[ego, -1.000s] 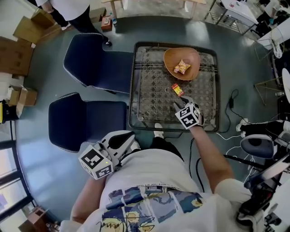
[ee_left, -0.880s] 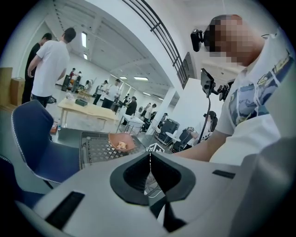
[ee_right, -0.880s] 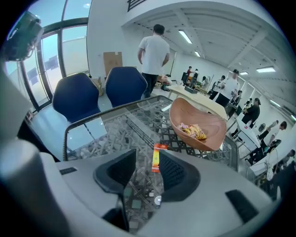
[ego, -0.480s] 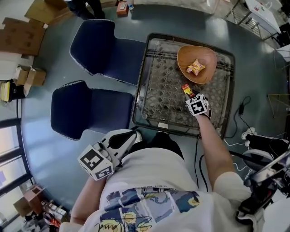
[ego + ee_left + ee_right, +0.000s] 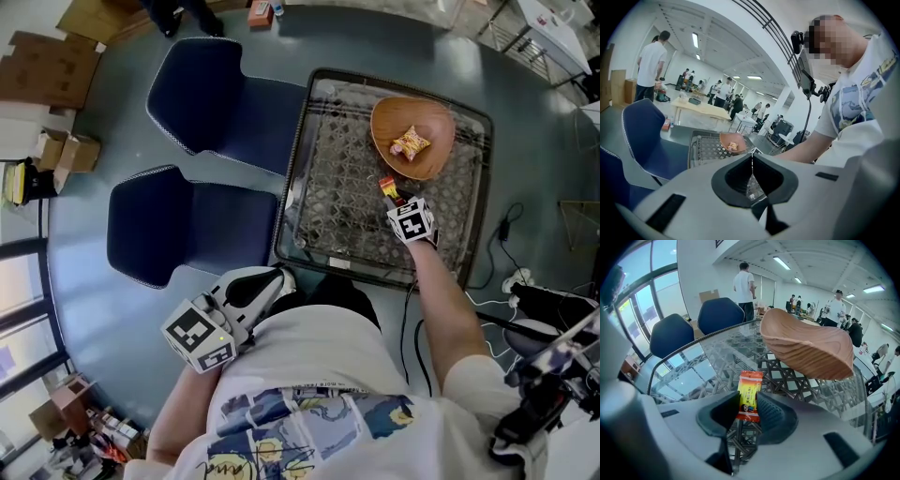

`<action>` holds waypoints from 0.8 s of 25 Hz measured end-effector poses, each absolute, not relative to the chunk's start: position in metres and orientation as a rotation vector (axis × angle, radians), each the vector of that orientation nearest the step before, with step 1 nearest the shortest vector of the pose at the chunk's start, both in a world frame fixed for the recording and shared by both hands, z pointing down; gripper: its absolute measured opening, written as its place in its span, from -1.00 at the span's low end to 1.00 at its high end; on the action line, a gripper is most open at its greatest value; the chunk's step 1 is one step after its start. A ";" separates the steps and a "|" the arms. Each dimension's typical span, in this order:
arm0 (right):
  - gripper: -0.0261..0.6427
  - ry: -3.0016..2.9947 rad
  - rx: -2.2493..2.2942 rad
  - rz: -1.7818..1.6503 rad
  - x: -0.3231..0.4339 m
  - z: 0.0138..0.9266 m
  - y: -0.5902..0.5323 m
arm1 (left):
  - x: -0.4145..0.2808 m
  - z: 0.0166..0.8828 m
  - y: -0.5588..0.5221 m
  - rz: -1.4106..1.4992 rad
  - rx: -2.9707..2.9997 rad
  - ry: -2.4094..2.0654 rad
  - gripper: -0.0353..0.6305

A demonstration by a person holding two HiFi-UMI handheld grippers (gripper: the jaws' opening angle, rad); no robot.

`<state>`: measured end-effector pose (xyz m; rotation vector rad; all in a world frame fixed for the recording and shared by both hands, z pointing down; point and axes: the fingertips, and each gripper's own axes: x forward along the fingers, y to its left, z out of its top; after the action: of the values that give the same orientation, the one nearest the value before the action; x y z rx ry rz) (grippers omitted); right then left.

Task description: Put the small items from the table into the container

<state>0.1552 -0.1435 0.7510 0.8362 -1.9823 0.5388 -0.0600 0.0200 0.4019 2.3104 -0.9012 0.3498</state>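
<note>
Table (image 5: 337, 187), glass over a dark lattice, spreads beneath and beyond the right gripper (image 5: 394, 200). Two navy chairs (image 5: 220, 98) stand ahead of the left gripper (image 5: 278, 279) and off to its left. The wooden bowl (image 5: 433, 161) sits on the glass just past the right gripper's tips, slightly to their right, with one yellow snack (image 5: 410, 143) inside. The left gripper hangs by the person's waist, well back from the right one, its jaws pressed together with nothing between them. The right gripper tilts down onto the glass. Its jaws are closing on a red-and-yellow packet (image 5: 750, 392), pads against its long edges, and the packet's far end pokes out past the tips toward the bowl.
</note>
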 end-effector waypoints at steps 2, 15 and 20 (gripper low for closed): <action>-0.58 -1.976 0.839 0.544 0.155 0.750 -0.142 | -0.058 0.400 0.018 0.355 2.316 -0.890 -0.87; -0.65 -2.044 0.791 0.470 0.156 0.690 -0.118 | -0.030 0.399 0.003 0.356 2.379 -0.761 -0.87; -0.65 -2.098 0.902 0.442 0.175 0.642 -0.138 | -0.018 0.398 -0.004 0.348 2.400 -0.719 -0.87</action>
<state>0.1747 -0.1380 0.6418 0.9018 -2.0979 0.4419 -0.0182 -0.0044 0.3983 2.4001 -0.7187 0.3479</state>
